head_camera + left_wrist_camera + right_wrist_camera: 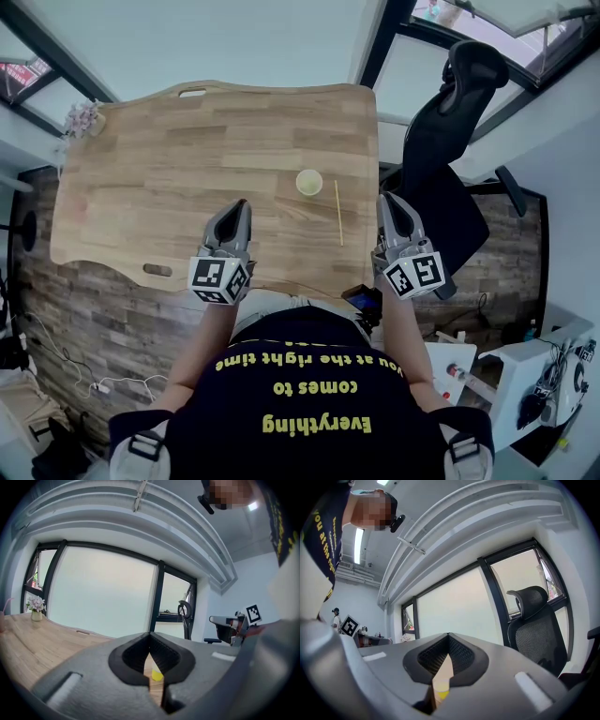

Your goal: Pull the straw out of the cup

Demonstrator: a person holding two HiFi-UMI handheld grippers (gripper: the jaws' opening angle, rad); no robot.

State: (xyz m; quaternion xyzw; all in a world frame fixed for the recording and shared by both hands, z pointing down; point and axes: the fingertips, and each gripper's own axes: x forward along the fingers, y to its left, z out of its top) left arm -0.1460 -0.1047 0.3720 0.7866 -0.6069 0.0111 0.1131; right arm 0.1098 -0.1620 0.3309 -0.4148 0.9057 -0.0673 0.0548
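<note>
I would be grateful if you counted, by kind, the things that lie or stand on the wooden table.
Cup: 1
Straw: 1
Vase of flowers: 1
Total: 3

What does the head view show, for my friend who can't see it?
A thin straw lies flat on the wooden table, just right of a small yellow cup. Nearer the person, the left gripper and right gripper are shut and empty.
</note>
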